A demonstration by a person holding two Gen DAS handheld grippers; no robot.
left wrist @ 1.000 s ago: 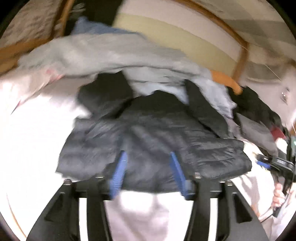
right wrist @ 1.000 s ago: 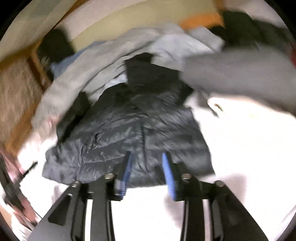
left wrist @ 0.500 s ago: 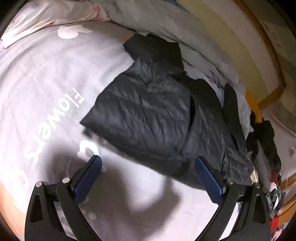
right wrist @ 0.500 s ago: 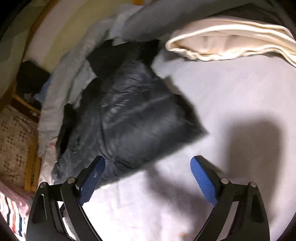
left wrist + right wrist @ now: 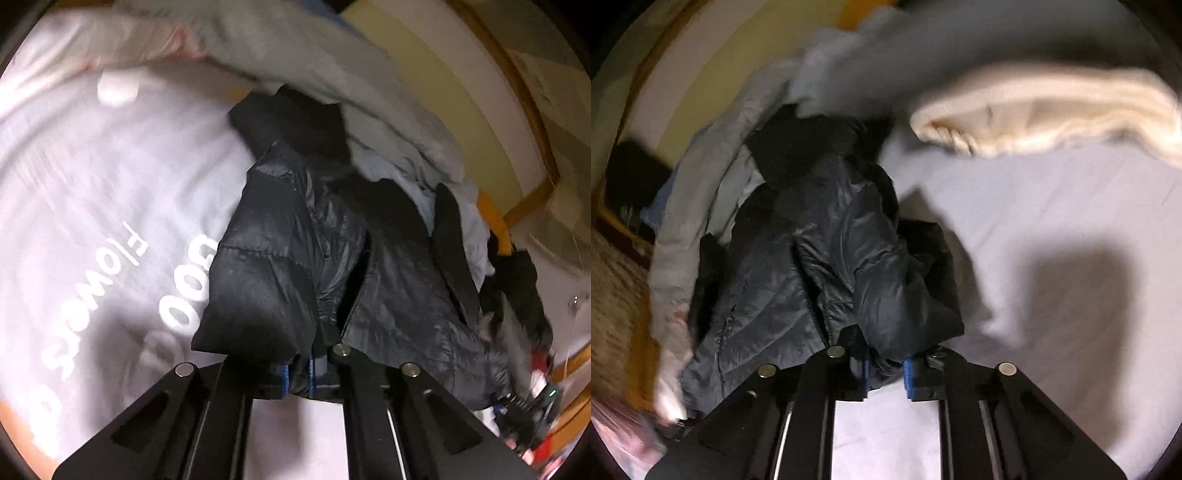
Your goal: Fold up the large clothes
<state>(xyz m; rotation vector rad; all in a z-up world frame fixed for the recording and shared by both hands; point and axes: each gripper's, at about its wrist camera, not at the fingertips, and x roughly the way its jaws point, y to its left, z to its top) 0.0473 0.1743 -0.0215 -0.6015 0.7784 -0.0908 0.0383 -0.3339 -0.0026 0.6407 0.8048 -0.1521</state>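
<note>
A black quilted puffer jacket lies on the grey printed bedsheet, its zip open down the middle. My left gripper has its blue pads pinched on the jacket's near hem, jaws closing tight on the fabric. In the right wrist view the same jacket bunches up at its near corner. My right gripper has that corner between its blue pads, jaws closing on it. Both grippers point down at the bed.
Pale grey clothes are heaped behind the jacket against the wall. A folded cream blanket lies at the far right of the sheet. A wooden bed frame runs along the wall, with dark garments beside it.
Both grippers stood wide open half a second ago, above the jacket. Now each has dropped to the near hem and closed on the fabric, which bunches up between the pads.
</note>
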